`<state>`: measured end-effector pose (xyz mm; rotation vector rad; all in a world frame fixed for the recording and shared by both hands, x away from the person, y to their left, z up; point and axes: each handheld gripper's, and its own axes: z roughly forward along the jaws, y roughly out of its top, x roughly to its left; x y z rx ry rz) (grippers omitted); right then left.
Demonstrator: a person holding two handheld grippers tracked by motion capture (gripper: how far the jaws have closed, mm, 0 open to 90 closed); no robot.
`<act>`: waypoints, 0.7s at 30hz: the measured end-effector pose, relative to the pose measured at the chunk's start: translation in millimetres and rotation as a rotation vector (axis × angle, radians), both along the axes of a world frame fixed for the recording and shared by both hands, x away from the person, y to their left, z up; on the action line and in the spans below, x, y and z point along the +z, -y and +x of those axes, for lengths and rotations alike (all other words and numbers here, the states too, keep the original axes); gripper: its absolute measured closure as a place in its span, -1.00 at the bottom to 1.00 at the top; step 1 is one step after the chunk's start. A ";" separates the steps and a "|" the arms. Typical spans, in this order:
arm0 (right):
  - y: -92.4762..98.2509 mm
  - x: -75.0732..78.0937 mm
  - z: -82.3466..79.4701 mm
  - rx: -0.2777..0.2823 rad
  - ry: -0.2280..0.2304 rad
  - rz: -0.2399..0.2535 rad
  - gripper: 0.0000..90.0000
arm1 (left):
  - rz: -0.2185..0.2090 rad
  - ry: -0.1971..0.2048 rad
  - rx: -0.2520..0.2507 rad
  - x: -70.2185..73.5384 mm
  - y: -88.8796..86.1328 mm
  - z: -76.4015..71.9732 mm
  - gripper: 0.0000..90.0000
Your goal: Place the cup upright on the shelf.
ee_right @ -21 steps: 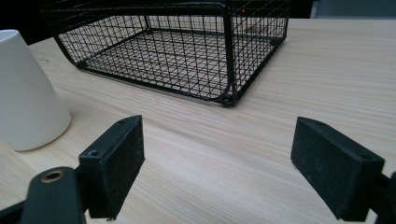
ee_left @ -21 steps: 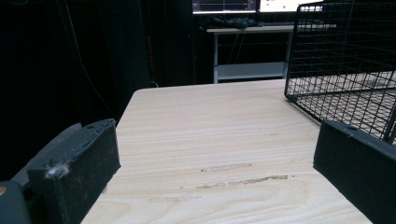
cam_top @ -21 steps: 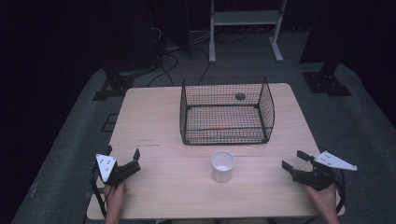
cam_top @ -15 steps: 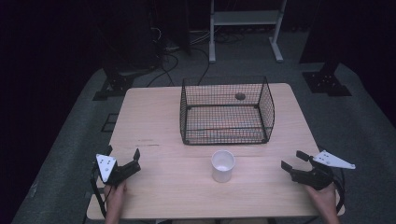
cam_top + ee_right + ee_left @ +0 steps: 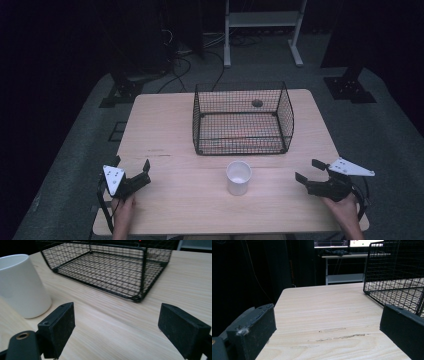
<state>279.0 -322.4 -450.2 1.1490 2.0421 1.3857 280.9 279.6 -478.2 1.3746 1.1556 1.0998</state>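
Only overhead, cup [image 5: 238, 177] between both grippers

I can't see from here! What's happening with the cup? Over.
Left gripper, right gripper open, empty. White cup upright between them, untouched. Wire basket behind it. Path clear.

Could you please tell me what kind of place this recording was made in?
Probably a lab or studio rigged for recording handling work. A lone wooden table stands on grey carpet among dark surroundings, with stand bases and loose cables behind it, and lit monitors on a desk beyond.
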 end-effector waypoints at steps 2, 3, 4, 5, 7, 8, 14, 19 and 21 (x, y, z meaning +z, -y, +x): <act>-4.9 1.8 0.7 0.019 -0.001 -0.006 -0.71 | 0.001 0.001 0.000 0.0 0.1 0.0 -1.00; -7.3 3.0 1.6 0.028 -0.010 -0.010 -0.71 | 0.001 0.001 0.000 0.0 0.1 0.0 -1.00; -8.4 3.7 2.0 0.033 -0.012 -0.012 -0.71 | 0.001 0.001 -0.001 0.0 0.1 0.1 -1.00; -10.0 4.6 2.6 0.041 -0.012 -0.015 -0.71 | 0.000 0.000 -0.001 -0.1 0.1 0.2 -1.00; -12.8 6.1 3.8 0.053 -0.022 -0.020 -0.73 | -0.001 0.000 0.000 -0.1 0.0 0.2 -1.00; -14.1 6.6 4.2 0.057 -0.024 -0.022 -0.73 | -0.001 0.000 0.000 0.0 0.0 0.3 -1.00; -22.3 9.3 5.3 0.095 -0.037 -0.024 -0.77 | -0.001 0.000 -0.001 0.0 0.0 0.2 -1.00; -30.8 12.6 4.2 0.136 -0.045 -0.015 -0.79 | -0.001 0.000 -0.001 0.0 0.0 0.2 -1.00; -34.4 14.9 3.6 0.151 -0.042 -0.014 -0.80 | -0.001 0.000 -0.001 0.0 -0.1 0.2 -1.00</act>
